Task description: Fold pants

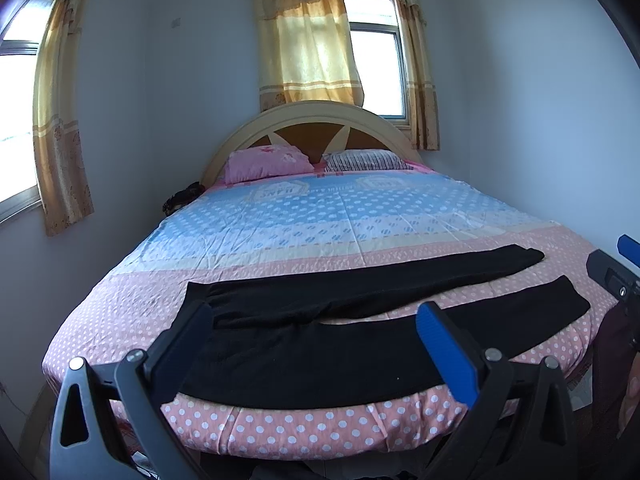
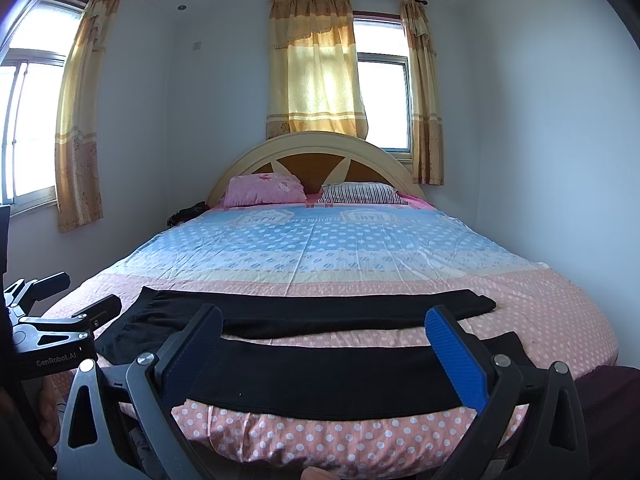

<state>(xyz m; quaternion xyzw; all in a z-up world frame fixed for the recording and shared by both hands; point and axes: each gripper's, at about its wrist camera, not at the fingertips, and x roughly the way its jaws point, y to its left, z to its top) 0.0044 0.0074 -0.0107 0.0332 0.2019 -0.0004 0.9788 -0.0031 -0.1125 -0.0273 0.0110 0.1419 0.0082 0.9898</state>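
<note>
One pair of black pants [image 1: 320, 332] lies flat at the bed's [image 1: 280, 436] 6 o'clock edge, legs toward 3 o'clock, two pillows at 12. Left gripper [image 1: 316, 328] and right gripper [image 2: 324, 334] both spread wide, holding nothing.

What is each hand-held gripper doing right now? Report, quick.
Left hand-held gripper: open, holding nothing, poised above the black pants.
Right hand-held gripper: open, holding nothing, also above the pants.

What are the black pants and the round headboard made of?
The black pants look like soft matte knit, maybe fleece: no shine, lying limp on the bed. The headboard looks like painted cream wood with brown panels, smooth, slightly glossy; I can't be sure.
</note>
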